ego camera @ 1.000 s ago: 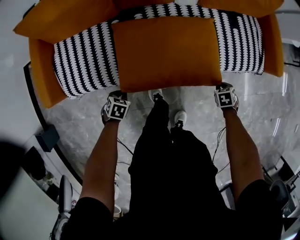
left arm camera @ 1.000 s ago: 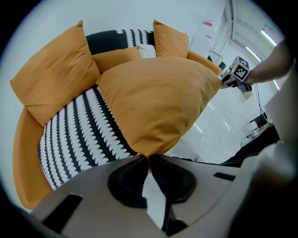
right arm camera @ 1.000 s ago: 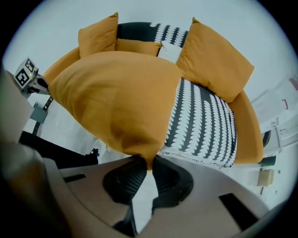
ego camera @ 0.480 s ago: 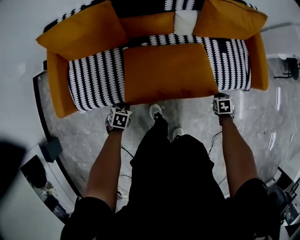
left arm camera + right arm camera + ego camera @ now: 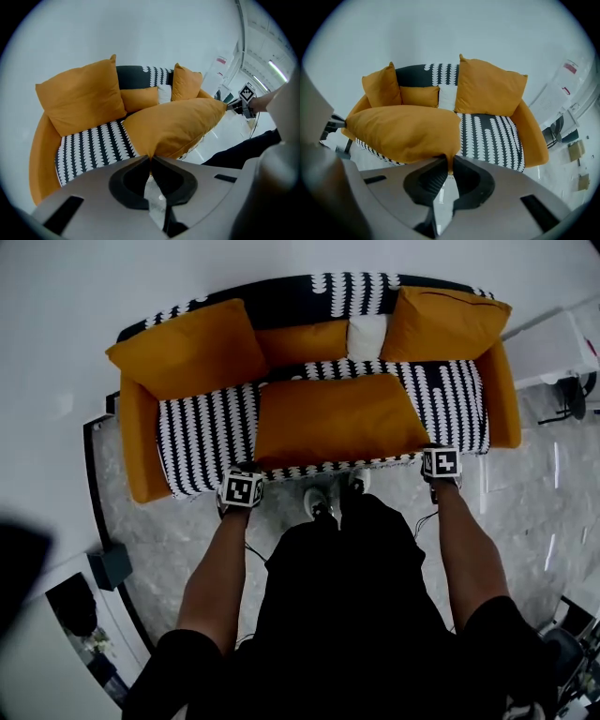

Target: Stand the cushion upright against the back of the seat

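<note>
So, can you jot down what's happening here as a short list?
Place: striped sofa with orange arms
Held thing: big orange cushion, roughly flat over the seat's front
Left tool: shut on the cushion's near left corner
Right tool: shut on its near right corner
Already upright: two orange cushions at the sofa's back
Left to do: stand it against the back
</note>
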Demonstrator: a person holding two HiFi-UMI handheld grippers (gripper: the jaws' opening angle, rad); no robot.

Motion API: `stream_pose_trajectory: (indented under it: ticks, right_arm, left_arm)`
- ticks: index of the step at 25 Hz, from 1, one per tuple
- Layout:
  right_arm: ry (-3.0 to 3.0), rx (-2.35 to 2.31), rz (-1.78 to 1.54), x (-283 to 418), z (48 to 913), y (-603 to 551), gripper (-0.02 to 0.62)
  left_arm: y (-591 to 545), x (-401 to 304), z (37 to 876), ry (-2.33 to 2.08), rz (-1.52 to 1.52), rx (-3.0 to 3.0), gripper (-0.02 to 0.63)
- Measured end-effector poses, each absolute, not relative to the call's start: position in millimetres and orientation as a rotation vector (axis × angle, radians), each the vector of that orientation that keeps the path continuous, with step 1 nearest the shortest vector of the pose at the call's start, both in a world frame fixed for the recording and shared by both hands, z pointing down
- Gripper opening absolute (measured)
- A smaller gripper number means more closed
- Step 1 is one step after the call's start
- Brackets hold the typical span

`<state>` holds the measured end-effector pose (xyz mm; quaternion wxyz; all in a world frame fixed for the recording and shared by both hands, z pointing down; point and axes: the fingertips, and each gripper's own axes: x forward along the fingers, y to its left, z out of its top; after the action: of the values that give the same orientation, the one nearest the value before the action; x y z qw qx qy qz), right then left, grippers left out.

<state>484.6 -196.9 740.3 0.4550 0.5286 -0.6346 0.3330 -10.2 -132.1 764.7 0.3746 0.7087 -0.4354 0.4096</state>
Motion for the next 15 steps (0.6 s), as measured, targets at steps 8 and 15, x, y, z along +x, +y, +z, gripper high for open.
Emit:
stream_pose_trajectory:
  ticks: [8, 15]
  right_arm:
    - [-1.663, 1.318, 0.819, 481.9, 710.0, -238.2, 0.057]
    - [-1.781, 1.349, 0.876, 477.4, 688.7, -283.6, 0.057]
  left_arm:
    - [-169.5, -13.9, 735.9, -1.195, 0.934, 1.790, 0.029]
    - [-219.8, -17.3, 709.0, -1.261, 0.867, 1.783, 0.029]
